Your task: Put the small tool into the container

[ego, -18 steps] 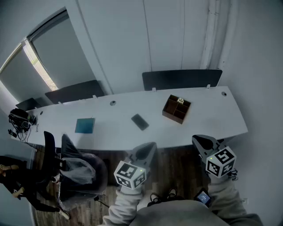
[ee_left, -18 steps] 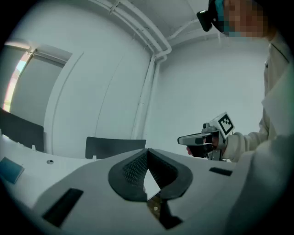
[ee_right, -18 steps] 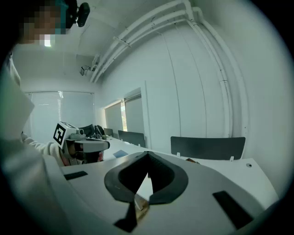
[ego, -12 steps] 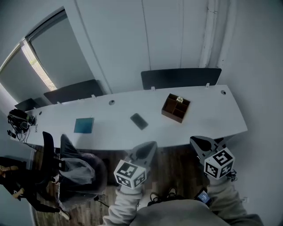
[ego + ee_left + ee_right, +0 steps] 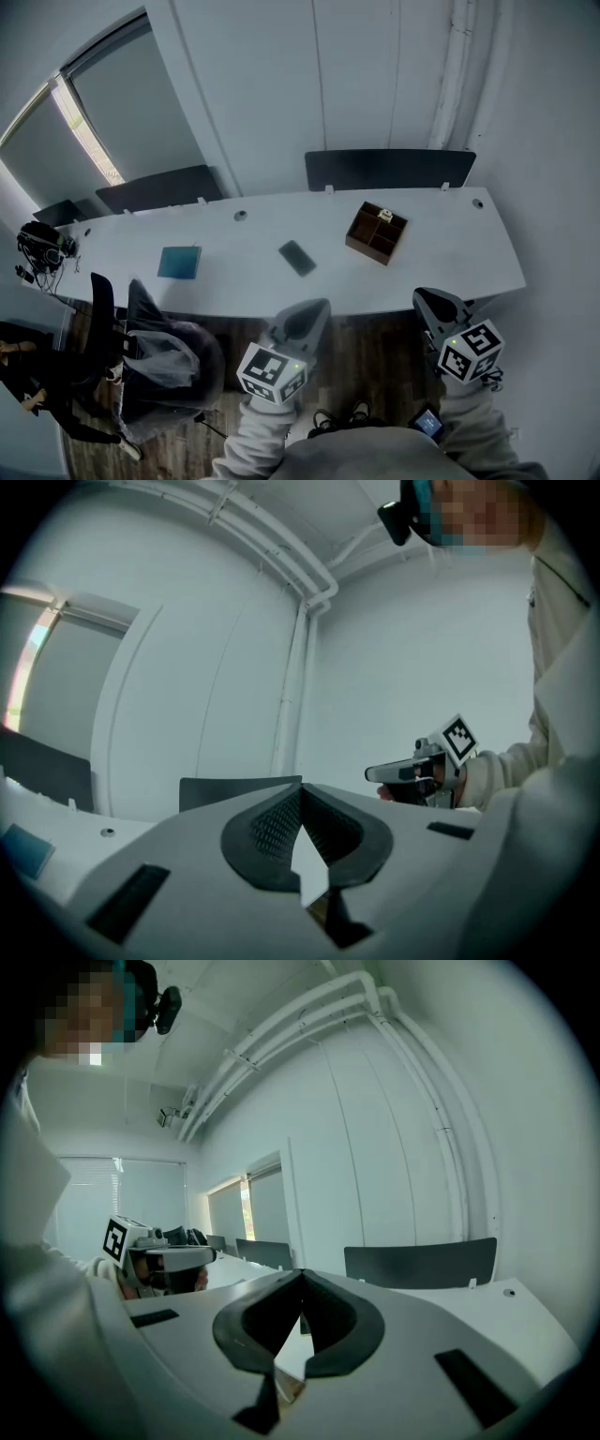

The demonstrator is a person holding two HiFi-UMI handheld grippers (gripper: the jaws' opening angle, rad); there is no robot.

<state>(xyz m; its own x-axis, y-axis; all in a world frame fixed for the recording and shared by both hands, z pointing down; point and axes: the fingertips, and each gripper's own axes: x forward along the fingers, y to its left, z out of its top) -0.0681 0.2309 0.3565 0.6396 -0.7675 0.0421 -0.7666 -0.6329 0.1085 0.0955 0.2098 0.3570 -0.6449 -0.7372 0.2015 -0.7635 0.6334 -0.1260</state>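
Observation:
A brown wooden container (image 5: pixel 376 232) with open compartments stands on the long white table (image 5: pixel 450 253), right of its middle. A small dark flat tool (image 5: pixel 297 258) lies left of it near the table's middle. Both grippers hang short of the table's near edge, over the wooden floor. My left gripper (image 5: pixel 320 307) (image 5: pixel 300 795) is shut and empty, below the dark tool. My right gripper (image 5: pixel 420 298) (image 5: pixel 301 1281) is shut and empty, to the front right of the container. Each gripper view also shows the other gripper, the right gripper (image 5: pixel 417 769) and the left gripper (image 5: pixel 167 1260), off to one side.
A teal notebook (image 5: pixel 179 262) lies on the table's left part, with headphones and cables (image 5: pixel 39 251) at its left end. Dark chairs (image 5: pixel 389 169) stand behind the table. An office chair with a clear plastic bag (image 5: pixel 164 364) and a person (image 5: pixel 42 380) are at the lower left.
The head view has shifted slightly, so the table and both grippers sit a little lower in the picture. Both grippers stay shut and empty before the table.

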